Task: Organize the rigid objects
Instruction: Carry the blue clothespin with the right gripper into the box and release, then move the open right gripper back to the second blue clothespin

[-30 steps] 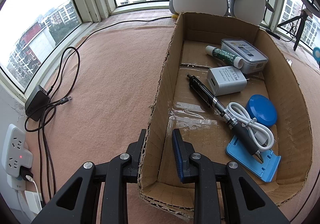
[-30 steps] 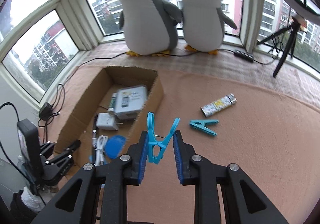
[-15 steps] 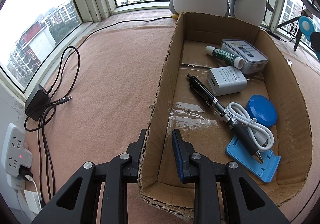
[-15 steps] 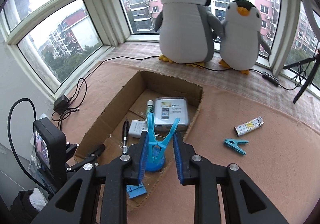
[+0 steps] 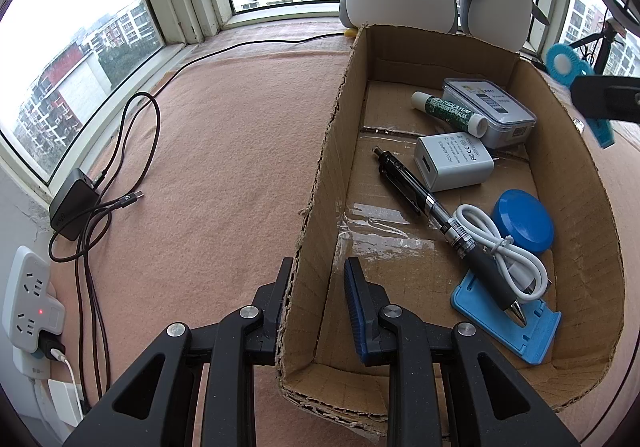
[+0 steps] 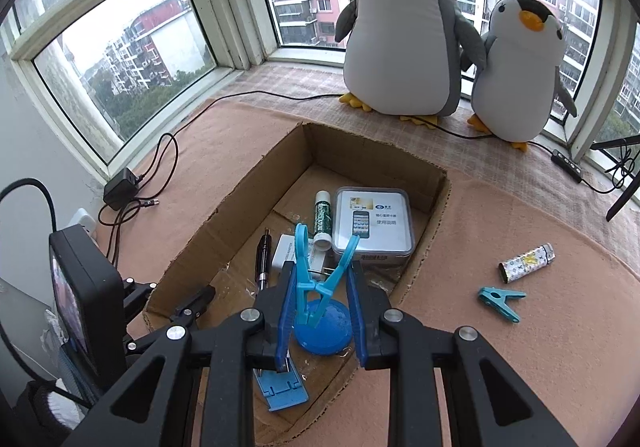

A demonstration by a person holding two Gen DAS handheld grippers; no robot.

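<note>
Above, right fingers tight around blue clothespin

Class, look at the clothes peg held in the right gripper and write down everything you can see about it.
The clothes peg is light blue and looks like plastic. It has two long arms that spread in a V away from the camera, one ending in a ring, and cross at a hinge lower down. The right gripper is shut on it, the blue pads pressing its sides. It hangs above the cardboard box, over a round blue lid, touching nothing else. The left wrist view shows its ring end beyond the box's far right wall.
</note>
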